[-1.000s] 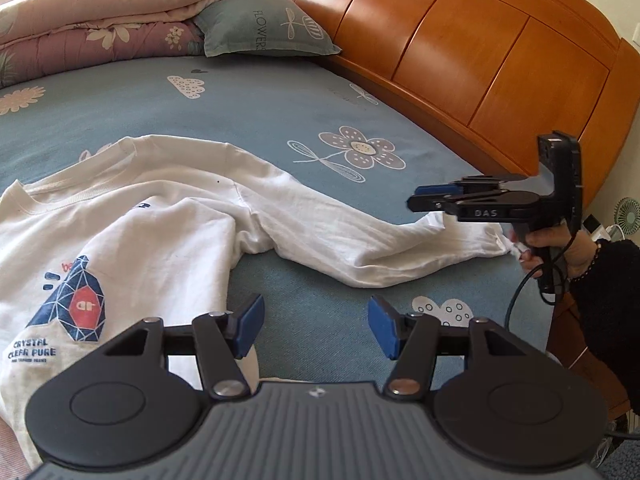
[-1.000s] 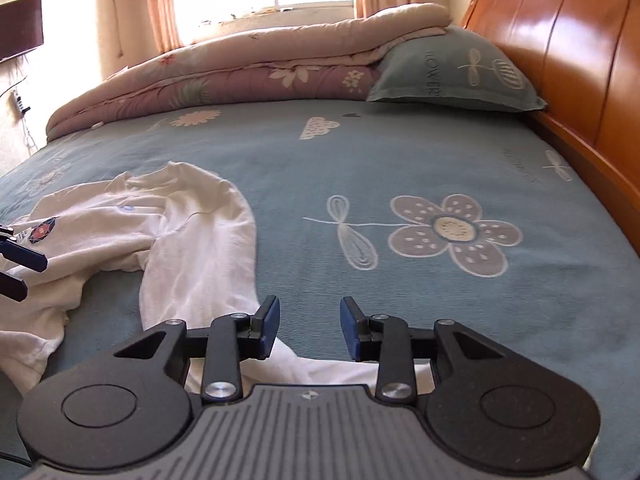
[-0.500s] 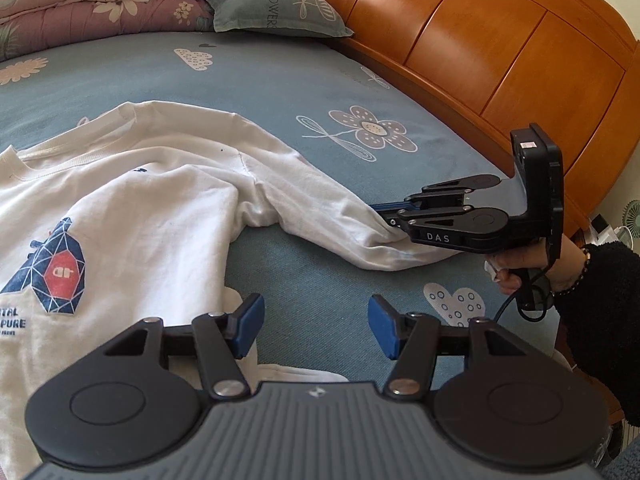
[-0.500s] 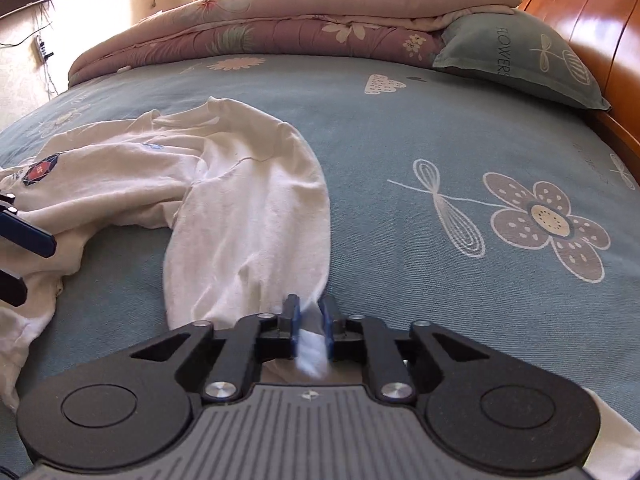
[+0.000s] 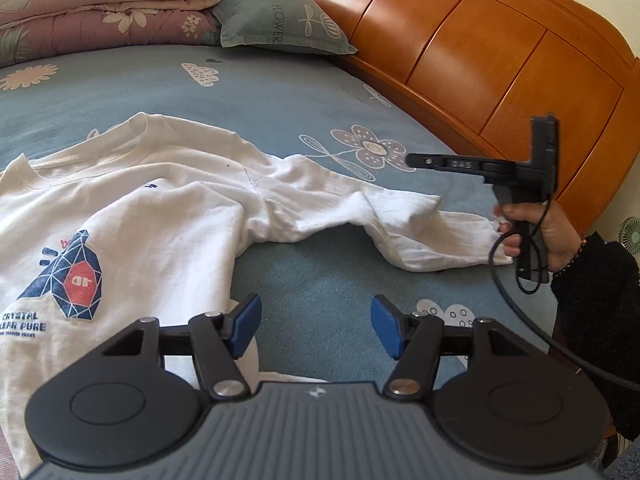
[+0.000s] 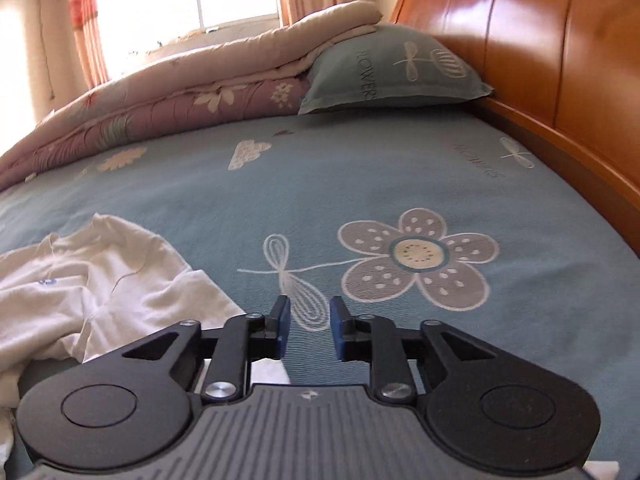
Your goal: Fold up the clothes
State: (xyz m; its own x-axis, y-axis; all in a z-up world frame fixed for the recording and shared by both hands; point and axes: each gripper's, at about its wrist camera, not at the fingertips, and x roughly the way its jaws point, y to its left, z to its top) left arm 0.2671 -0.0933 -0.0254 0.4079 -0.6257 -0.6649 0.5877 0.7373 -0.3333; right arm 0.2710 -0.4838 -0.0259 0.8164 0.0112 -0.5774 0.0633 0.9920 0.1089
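Observation:
A white long-sleeved shirt (image 5: pixel 132 224) with a blue and red print lies spread on the blue bed sheet (image 5: pixel 280 96). Its sleeve (image 5: pixel 400 220) runs out to the right, bent over near the cuff. My left gripper (image 5: pixel 316 330) is open and empty, low over the sheet beside the shirt's side edge. My right gripper (image 6: pixel 306 330) is open and empty; in the left wrist view it (image 5: pixel 412 160) hovers above the sleeve's cuff end. The shirt's shoulder part (image 6: pixel 100 280) shows at the left of the right wrist view.
A wooden headboard (image 5: pixel 500 60) runs along the right side of the bed. A grey-green pillow (image 5: pixel 280 20) and a folded floral quilt (image 5: pixel 120 4) lie at the far end. A window with curtains (image 6: pixel 180 0) is behind them.
My right gripper was shut on the sleeve half a second ago; it has let go, opened and lifted. The sleeve now lies bent back on the sheet. My left gripper stays open.

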